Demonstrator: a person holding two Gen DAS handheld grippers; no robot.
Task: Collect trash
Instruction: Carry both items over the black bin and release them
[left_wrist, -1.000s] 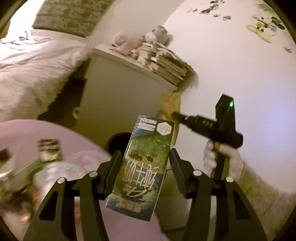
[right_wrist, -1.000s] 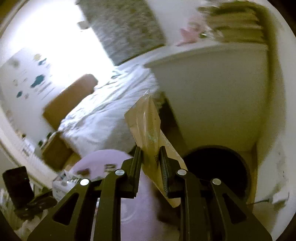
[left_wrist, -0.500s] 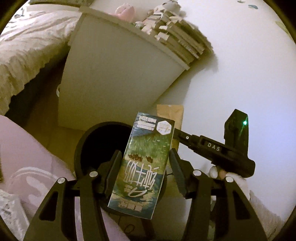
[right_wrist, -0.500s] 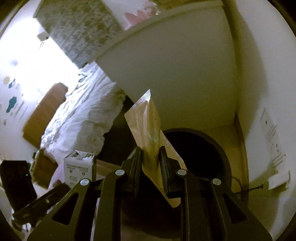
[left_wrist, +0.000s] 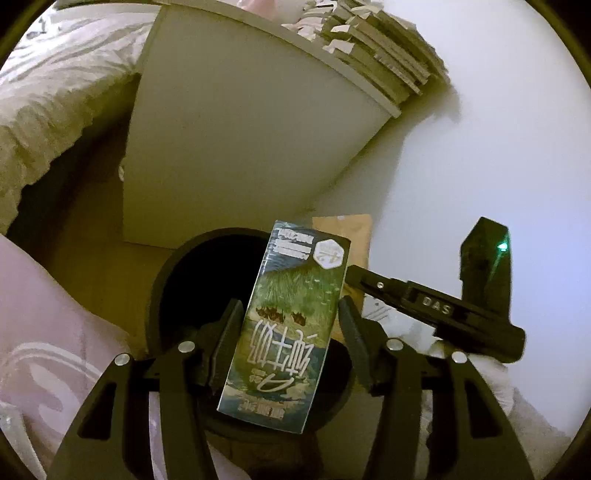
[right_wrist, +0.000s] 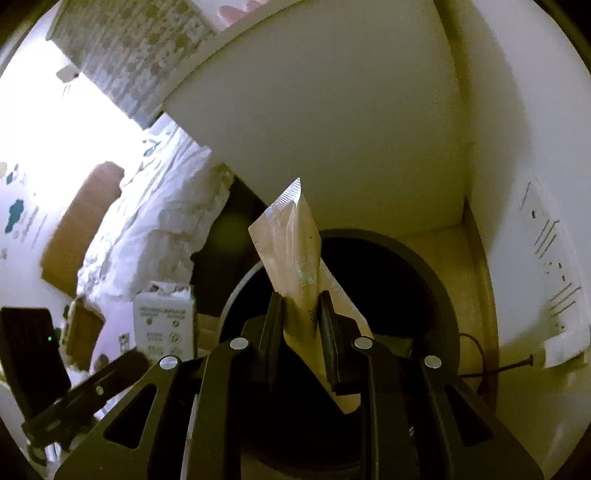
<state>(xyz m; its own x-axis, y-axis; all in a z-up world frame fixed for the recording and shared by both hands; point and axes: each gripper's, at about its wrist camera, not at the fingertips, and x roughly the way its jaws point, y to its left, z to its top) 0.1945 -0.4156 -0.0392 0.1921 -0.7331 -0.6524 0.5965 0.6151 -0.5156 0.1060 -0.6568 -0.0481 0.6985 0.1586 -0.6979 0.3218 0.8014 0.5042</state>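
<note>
A blue-green drink carton (left_wrist: 291, 325) stands upside down between the pads of my left gripper (left_wrist: 290, 302), over the mouth of the round black bin (left_wrist: 173, 266). The left jaws are opening, and the pads still touch the carton. My right gripper (right_wrist: 300, 295) holds a tan foil pouch (right_wrist: 291, 243) upright over the same bin (right_wrist: 428, 269). Its jaws are also opening, with the pouch still pinched between them. In the left wrist view, the pouch (left_wrist: 347, 232) and right gripper (left_wrist: 352, 275) sit just right of the carton. The carton (right_wrist: 162, 321) shows at the lower left of the right wrist view.
A white bedside cabinet (left_wrist: 229, 147) stands right behind the bin, with stacked books (left_wrist: 376, 48) on top. A bed with a pale quilt (left_wrist: 48, 92) lies to the left, and a white wall (left_wrist: 498, 147) is on the right. A thin cable (right_wrist: 495, 369) runs along the floor beside the bin.
Both grippers came down and forward from above the pink surface to over the bin's mouth. The bin now fills the lower view. Carton and pouch sit unchanged in the jaws.
</note>
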